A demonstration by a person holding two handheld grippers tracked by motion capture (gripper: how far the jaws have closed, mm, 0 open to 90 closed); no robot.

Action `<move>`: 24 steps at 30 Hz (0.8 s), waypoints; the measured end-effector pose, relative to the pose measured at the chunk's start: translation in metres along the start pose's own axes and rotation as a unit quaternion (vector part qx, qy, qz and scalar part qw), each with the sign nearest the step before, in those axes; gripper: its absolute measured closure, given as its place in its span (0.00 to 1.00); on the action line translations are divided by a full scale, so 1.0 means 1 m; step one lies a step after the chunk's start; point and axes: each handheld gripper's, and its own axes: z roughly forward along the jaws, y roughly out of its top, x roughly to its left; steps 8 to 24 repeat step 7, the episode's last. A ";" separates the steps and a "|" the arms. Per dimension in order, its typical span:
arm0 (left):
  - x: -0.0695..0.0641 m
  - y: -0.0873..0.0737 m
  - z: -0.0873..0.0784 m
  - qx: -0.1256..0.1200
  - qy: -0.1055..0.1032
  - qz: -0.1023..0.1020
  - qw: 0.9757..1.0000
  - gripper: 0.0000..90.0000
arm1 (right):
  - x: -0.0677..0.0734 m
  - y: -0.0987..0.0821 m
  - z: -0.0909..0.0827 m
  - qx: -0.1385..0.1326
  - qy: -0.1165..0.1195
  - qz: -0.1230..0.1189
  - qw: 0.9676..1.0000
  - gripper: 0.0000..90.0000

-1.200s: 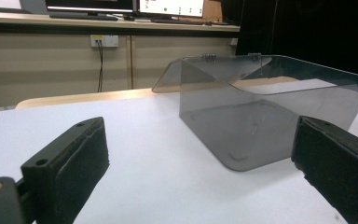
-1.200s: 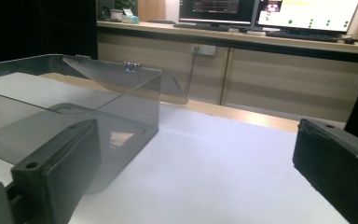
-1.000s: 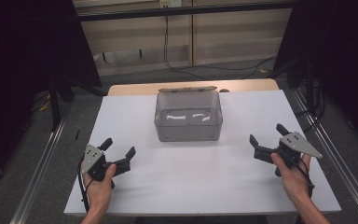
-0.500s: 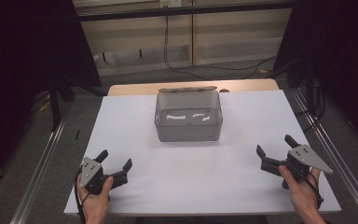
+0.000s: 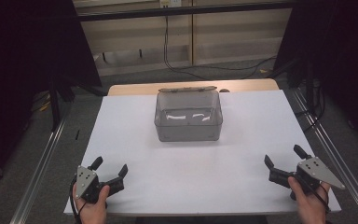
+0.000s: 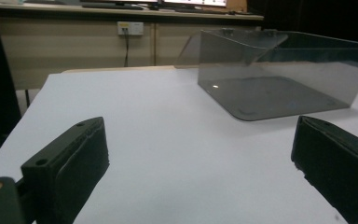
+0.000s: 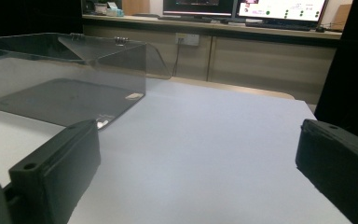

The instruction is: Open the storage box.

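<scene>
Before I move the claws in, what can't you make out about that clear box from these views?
- Clear box contents: high view, white glare streaks on the walls hide the floor.
- Box lid: high view, edge-on, hinge too small to read.
- Box's right end: left gripper view, cut off by the frame edge.
- Box's left end: right gripper view, cut off likewise.

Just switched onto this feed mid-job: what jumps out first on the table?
A clear plastic box with its lid tipped open sits toward the far middle of the white table. The left tongs and right tongs rest near the front corners, both open and holding nothing.
</scene>
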 end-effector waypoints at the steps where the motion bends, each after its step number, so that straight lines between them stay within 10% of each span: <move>1: 0.001 -0.001 -0.002 -0.004 0.000 -0.004 1.000 0.04 | -0.001 -0.001 -0.001 0.001 -0.002 -0.001 1.000 0.00; 24: 0.003 0.000 -0.003 0.001 -0.003 -0.002 1.000 0.04 | -0.004 -0.003 0.000 0.004 -0.010 0.017 1.000 0.00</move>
